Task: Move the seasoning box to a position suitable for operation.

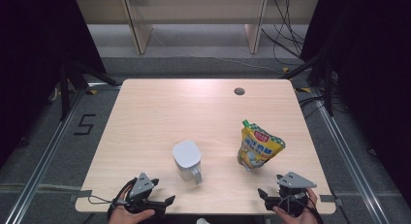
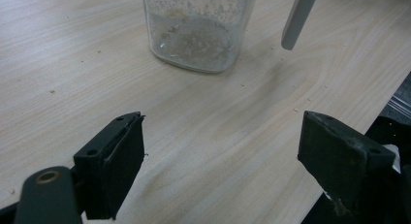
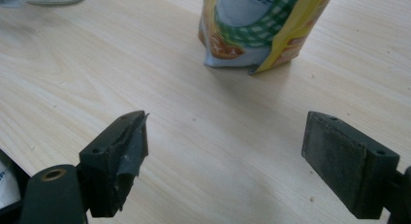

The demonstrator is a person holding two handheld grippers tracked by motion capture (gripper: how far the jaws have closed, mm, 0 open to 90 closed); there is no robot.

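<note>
Nearest the camera, at the near edge of the counter (image 1: pixel 145 117), sit both grippers, each held in a hand. Left gripper (image 1: pixel 167 200) near the near-left corner, jaws spread wide with nothing between them; the left gripper view shows bare wood between the two black pads. Right gripper (image 1: pixel 262 192) near the near-right corner, jaws likewise wide apart and empty, bare wood between the pads in the right gripper view. Things nearest the jaws: a clear jug (image 1: pixel 187 160) with a white lid and a white handle (image 2: pixel 299 18), standing upright a little left of the counter's middle, toward the near edge; and a yellow spouted pouch (image 1: pixel 258 146), standing upright toward the right edge, green cap at its top. Jug and pouch stand well apart from each other, neither touched. Key relation: the jug lies straight ahead of the left jaws, just beyond them and slightly off to the left in that gripper's view, its long axis vertical, its handle on the side facing the near edge. The pouch lies ahead of the right jaws, its base a little left of centre in the right gripper view, long axis upright with a slight lean. Judgement: the left hand is nearer the jug, the right hand nearer the pouch; each would need a short forward reach. Small cable hole (image 1: pixel 239 91) near the far edge, well clear of the work.
</note>
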